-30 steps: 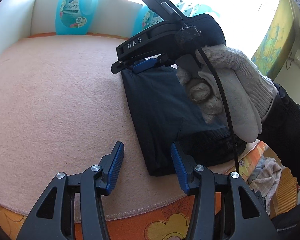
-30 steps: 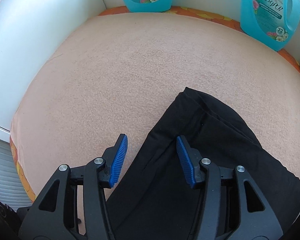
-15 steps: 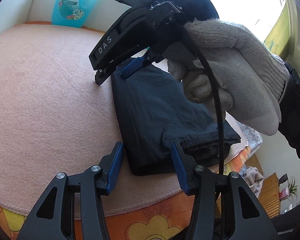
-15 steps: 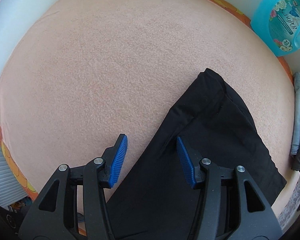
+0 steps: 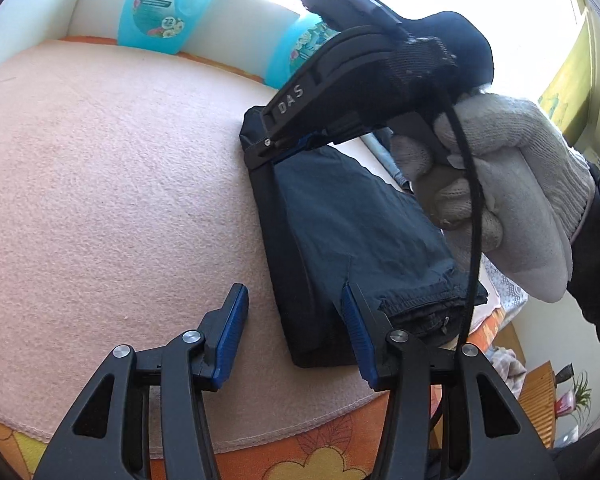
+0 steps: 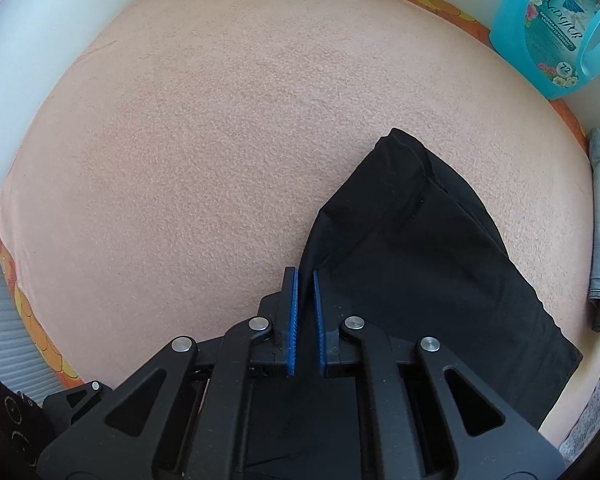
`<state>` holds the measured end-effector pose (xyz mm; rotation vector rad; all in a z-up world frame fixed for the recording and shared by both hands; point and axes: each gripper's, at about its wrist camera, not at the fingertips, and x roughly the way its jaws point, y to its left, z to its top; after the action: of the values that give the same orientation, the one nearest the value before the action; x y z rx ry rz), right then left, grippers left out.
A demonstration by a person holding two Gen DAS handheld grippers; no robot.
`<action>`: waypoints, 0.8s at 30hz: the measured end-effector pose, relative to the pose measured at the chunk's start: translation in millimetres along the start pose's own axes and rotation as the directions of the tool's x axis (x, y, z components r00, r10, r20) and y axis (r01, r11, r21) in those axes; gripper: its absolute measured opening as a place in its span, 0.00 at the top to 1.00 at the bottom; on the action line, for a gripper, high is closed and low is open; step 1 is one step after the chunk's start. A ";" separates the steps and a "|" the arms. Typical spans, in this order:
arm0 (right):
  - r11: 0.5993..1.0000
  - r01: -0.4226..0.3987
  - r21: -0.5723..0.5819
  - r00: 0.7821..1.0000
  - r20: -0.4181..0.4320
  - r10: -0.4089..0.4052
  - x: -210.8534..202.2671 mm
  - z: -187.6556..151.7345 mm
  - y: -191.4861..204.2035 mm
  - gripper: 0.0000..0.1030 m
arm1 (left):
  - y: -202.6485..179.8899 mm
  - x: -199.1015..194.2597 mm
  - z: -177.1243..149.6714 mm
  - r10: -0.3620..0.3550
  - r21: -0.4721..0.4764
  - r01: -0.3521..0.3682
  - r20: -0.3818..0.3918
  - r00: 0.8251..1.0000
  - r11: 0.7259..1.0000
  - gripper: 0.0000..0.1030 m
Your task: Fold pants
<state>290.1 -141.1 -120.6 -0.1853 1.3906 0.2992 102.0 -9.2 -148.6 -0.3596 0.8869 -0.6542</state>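
**Pants pinched at the folded edge**

Pants [image 5: 340,216] lie folded into a dark oblong toward the right side of the pink blanket [image 5: 112,184] that covers the tabletop, waistband end nearest my left camera. In the left wrist view, my left gripper [image 5: 296,336] hangs released just above the near corner of the bundle, one pad over blanket and one over cloth, gripping nothing; I judge it is placed there to take that corner. Beyond it the gloved right hand [image 5: 500,184] tips its tool down onto the far left edge of the bundle. Two blue detergent bottles [image 5: 156,4] stand along the back wall, well clear.

In the right wrist view, the right gripper [image 6: 304,312] points straight down and its jaws have just been closing; the blue pads now stand clenched with a thin ridge of the black fabric pinched between them, puckered up toward the grip. I read this hold as taking the layers at the edge for the next fold. A grey garment [image 6: 598,216] lies at the right rim.
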 end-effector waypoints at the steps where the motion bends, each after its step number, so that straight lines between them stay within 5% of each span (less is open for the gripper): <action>1: 1.000 -0.017 0.011 1.000 0.012 0.017 -4.2 -1.9 -5.4 0.95 | 0.3 1.6 1.9 0.002 -0.008 -0.002 0.000 1.000 1.000 0.54; 10: 0.995 -0.088 0.041 0.992 0.098 0.084 -39.5 -16.5 -25.7 0.96 | -14.8 20.7 9.2 -0.036 -0.027 0.036 -0.007 0.999 0.999 0.54; 11: 0.996 -0.086 0.038 0.991 0.103 0.082 -41.6 -18.9 -25.2 0.96 | -16.7 22.4 9.2 -0.035 -0.019 0.035 -0.006 0.999 0.999 0.56; 13: 0.996 -0.081 0.031 0.992 0.102 0.077 -42.4 -22.4 -24.9 0.96 | -19.8 23.7 9.5 -0.037 -0.007 0.037 0.003 0.999 0.999 0.80; 17: 0.998 -0.053 0.014 0.995 0.085 0.052 -31.7 -13.6 -12.4 0.95 | -30.8 24.8 11.9 -0.032 0.033 0.031 0.019 0.999 0.999 0.83; 21: 1.000 0.019 -0.016 0.998 0.058 -0.018 -20.8 -7.8 -4.7 0.52 | -36.7 23.5 12.6 -0.040 0.049 0.038 0.028 0.999 0.998 0.84; 24: 0.999 0.021 -0.041 0.999 0.031 -0.019 -12.3 -6.6 0.1 0.52 | -39.5 21.1 14.8 -0.043 0.067 0.040 0.036 0.998 0.997 0.84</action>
<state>282.0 -144.2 -109.7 -0.2278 1.3524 0.3129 108.8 -52.4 -130.9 -0.3303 0.8218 -0.7117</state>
